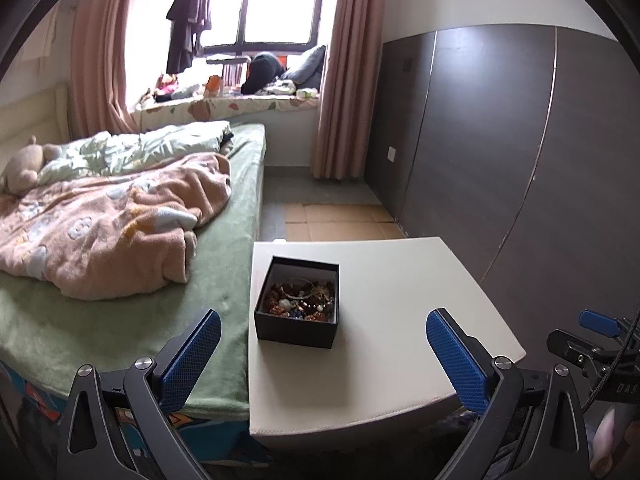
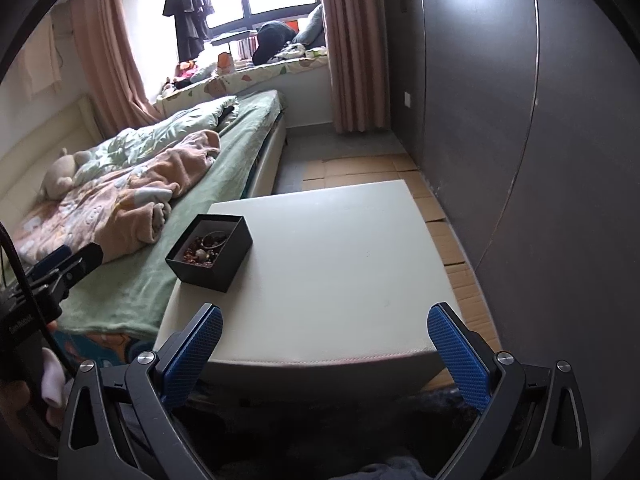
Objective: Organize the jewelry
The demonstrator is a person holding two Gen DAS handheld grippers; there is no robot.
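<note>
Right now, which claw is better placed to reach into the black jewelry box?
Probably the left claw: it is open and the black jewelry box sits almost straight ahead between its fingers. From the open right claw, the box lies off to the left, on the white table edge nearest the bed.

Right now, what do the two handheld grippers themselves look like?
Both match: the left gripper and right gripper have black angular linkage arms with silver pivot bolts and flat blue fingers with a fine cross-hatched texture. A black cable trails from the right unit, whose body carries pale lettering.
</note>
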